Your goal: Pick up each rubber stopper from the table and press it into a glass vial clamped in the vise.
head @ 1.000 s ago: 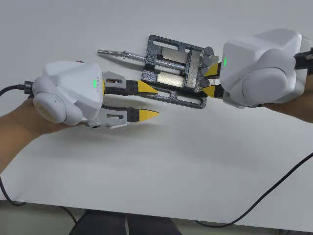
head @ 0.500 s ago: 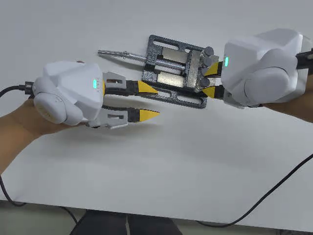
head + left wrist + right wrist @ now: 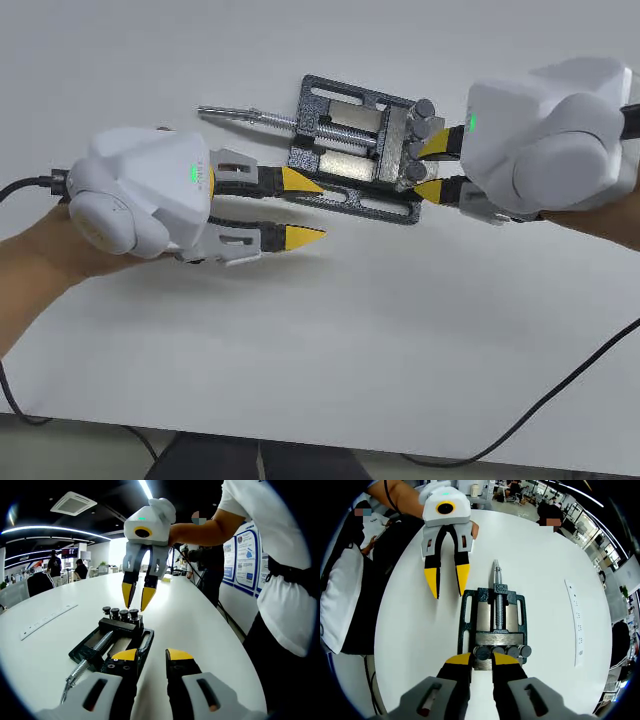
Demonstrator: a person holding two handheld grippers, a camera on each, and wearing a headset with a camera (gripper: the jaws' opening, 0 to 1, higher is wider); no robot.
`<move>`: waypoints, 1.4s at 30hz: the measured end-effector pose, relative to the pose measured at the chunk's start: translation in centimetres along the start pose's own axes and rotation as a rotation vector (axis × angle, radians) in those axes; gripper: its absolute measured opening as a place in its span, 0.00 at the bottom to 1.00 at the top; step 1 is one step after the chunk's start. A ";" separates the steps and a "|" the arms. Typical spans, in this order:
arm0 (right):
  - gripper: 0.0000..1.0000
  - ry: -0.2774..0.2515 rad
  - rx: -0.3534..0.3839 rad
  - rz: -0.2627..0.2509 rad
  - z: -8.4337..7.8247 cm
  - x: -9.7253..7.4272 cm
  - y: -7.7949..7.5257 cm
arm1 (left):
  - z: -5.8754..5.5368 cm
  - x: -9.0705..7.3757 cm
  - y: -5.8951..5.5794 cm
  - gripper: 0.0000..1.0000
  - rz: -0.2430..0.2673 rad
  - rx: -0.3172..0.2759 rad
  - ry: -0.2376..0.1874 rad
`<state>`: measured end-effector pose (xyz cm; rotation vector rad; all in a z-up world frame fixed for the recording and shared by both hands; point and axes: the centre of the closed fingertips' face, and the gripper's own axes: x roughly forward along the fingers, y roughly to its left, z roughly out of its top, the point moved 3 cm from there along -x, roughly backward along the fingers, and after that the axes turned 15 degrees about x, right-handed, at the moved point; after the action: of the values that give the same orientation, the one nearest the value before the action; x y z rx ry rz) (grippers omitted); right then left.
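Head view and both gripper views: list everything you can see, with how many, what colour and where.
Flat tabletop: one, white, under everything.
Cast-metal bench vise: one, dark grey, on the tabletop between the grippers.
Round rubber stoppers: four, grey, in a row at the vise's jaw; the vials beneath are hidden.
Long ruler strip: one, white, flat on the tabletop beside the vise.
Cable: one, black, across the near right corner.
Left gripper: one, white with yellow tips, open, beside the vise.
Right gripper: one, same colours, open, at the stoppers.
Person's hands: two, one behind each gripper.
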<state>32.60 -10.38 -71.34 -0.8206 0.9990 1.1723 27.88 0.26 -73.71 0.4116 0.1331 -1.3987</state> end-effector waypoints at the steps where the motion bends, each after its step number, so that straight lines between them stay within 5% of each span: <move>1: 0.15 -0.003 0.003 0.000 0.0 0.0 0.0 | 0.0 0.0 0.0 0.19 -0.001 0.000 0.000; 11: 0.10 -0.045 0.032 0.018 0.4 -0.7 -0.2 | 0.2 0.4 0.0 0.19 -0.008 0.003 0.003; 42: 0.02 -0.024 0.026 0.058 0.2 0.3 -0.1 | 0.2 0.4 0.0 0.19 0.001 -0.004 0.011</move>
<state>32.80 -10.11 -71.52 -0.7599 1.0216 1.2136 27.89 -0.21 -73.67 0.4162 0.1441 -1.3948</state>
